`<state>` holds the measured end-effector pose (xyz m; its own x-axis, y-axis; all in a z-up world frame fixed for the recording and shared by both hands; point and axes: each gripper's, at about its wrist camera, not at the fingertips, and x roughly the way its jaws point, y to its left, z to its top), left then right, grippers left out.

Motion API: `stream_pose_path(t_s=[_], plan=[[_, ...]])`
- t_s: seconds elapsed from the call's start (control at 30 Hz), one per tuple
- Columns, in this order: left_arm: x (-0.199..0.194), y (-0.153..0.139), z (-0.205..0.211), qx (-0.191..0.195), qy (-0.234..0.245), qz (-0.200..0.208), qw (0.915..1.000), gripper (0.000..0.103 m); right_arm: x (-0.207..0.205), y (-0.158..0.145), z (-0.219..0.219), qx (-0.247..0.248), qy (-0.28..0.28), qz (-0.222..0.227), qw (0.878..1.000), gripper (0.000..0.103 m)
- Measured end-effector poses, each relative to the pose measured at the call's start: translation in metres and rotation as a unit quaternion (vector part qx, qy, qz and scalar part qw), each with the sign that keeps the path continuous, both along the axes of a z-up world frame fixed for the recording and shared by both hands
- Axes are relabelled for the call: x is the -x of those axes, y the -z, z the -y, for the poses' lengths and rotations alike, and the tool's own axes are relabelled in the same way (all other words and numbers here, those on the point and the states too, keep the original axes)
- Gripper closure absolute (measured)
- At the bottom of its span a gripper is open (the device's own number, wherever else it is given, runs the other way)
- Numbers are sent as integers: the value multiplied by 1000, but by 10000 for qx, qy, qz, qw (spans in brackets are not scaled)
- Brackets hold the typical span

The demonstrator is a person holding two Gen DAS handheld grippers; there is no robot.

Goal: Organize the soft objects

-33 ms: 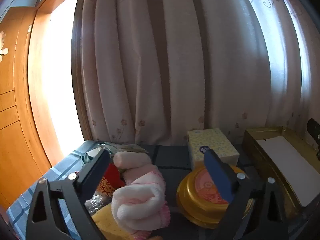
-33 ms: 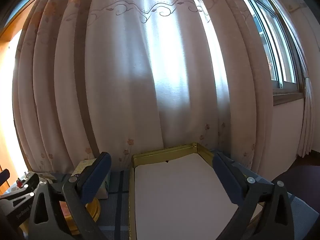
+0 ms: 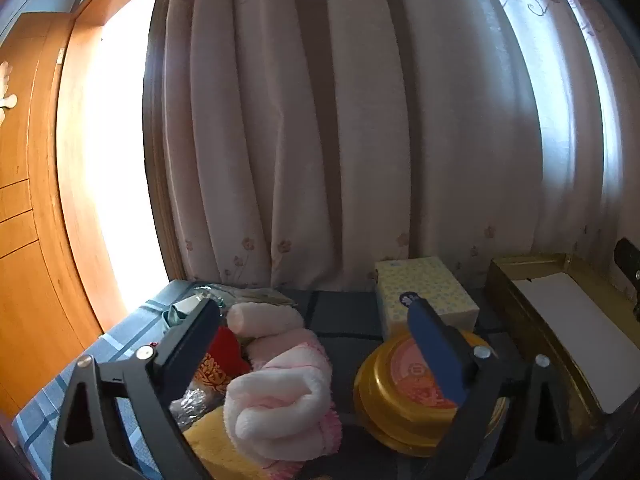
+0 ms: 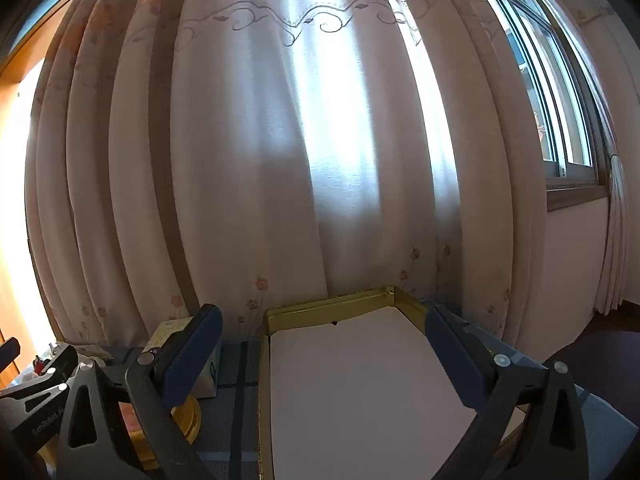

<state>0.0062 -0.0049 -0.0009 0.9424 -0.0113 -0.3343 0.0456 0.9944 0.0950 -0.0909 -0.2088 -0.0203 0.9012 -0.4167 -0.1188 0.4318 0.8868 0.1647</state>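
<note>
In the left wrist view a pile of soft things lies at the lower left. It holds a rolled pink towel [image 3: 280, 404], a paler pink roll [image 3: 264, 316] behind it, a yellow cloth [image 3: 216, 444] and a red and gold item [image 3: 222, 354]. My left gripper [image 3: 313, 308] hangs open over them, tilted slightly down, touching none of them. My right gripper [image 4: 322, 314] stands wide open above a gold tray [image 4: 332, 304] with a bare white liner [image 4: 360, 380]; nothing is between its fingers.
A round gold tin [image 3: 400, 400] sits right of the pile, a yellow patterned tissue box [image 3: 424, 292] behind it. The gold tray [image 3: 520, 264] is at the far right. A blue plaid cloth [image 3: 120, 336] covers the table. Pink curtains [image 3: 320, 140] hang close behind, a wooden door [image 3: 24, 240] at left.
</note>
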Motion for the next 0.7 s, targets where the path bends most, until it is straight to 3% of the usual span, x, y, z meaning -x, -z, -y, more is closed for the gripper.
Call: stream_pose_path(t_s=[0.1, 0.7], plan=[[3, -1, -8, 256, -89, 111, 9996, 6, 0, 0, 0, 40, -1, -46, 10000, 1], [13, 0, -7, 338, 124, 141, 9993, 1, 2, 1, 0, 53, 14, 44, 10000, 1]])
